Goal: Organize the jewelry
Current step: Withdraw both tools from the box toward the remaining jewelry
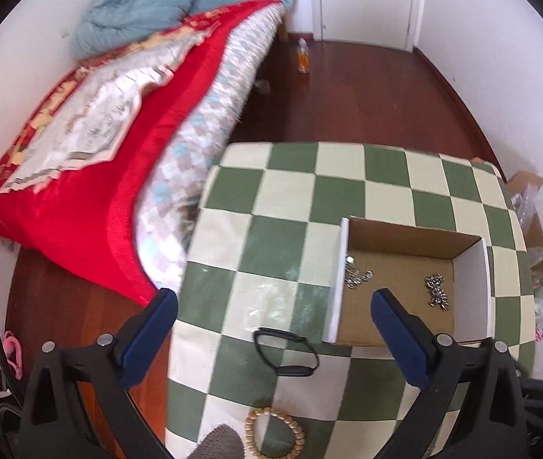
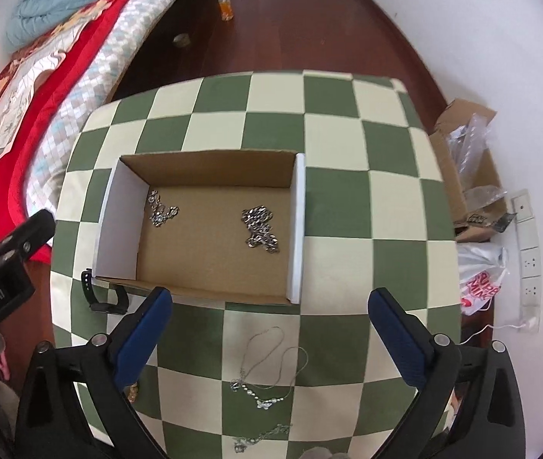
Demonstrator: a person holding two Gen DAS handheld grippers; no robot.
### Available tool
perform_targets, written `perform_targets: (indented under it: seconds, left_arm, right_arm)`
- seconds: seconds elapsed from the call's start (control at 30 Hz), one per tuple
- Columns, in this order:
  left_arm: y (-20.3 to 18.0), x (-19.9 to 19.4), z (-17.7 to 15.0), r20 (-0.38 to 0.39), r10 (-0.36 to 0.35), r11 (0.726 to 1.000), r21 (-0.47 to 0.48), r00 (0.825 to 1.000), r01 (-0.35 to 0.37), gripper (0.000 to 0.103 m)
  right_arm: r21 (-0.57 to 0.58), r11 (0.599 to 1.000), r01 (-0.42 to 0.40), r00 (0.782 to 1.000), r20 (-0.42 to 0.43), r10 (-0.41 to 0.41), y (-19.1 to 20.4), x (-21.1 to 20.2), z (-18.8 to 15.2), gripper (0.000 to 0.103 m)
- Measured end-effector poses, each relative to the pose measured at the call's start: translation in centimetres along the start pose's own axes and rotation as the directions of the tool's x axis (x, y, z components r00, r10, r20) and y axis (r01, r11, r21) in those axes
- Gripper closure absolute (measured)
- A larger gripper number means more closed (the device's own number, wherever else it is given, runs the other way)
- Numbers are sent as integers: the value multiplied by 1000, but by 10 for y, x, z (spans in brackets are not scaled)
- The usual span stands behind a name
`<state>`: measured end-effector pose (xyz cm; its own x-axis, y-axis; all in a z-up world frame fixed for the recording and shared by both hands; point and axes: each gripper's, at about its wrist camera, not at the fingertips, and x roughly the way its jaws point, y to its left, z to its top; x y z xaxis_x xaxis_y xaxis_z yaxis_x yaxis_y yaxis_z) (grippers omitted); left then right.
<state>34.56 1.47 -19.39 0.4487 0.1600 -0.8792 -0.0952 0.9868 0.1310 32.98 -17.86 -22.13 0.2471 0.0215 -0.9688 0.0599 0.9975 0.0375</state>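
An open cardboard box (image 2: 210, 237) (image 1: 466, 271) stands on the green-and-cream checkered table (image 2: 332, 122). Inside lie a small silver chain (image 2: 161, 210) (image 1: 356, 273) by the left wall and a chunkier silver chain (image 2: 259, 228) (image 1: 436, 291). A black wristband (image 1: 286, 351) (image 2: 103, 295) lies just left of the box. A beige bead bracelet (image 1: 274, 431) lies at the table's near edge. A thin silver necklace (image 2: 271, 371) and another chain piece (image 2: 260, 438) lie in front of the box. My left gripper (image 1: 275, 329) is open above the wristband. My right gripper (image 2: 269, 323) is open above the thin necklace.
A bed with a red blanket (image 1: 91, 176) stands left of the table. An orange bottle (image 1: 303, 55) stands on the wooden floor. A cardboard box with plastic wrapping (image 2: 470, 164) and a white bag (image 2: 480, 279) lie on the floor at the right, by wall sockets (image 2: 527, 244).
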Motion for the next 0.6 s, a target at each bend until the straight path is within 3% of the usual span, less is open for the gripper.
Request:
perform_targets:
  seconds: [0.4, 0.6]
  left_arm:
    - [33, -76, -43, 120, -3, 999, -53, 993, 10, 0]
    - [50, -113, -65, 163, 0, 997, -71, 987, 12, 0]
  right_arm:
    - [18, 999, 26, 984, 173, -29, 0, -65, -36, 0]
    - [22, 999, 24, 965, 262, -29, 2, -104, -62, 0]
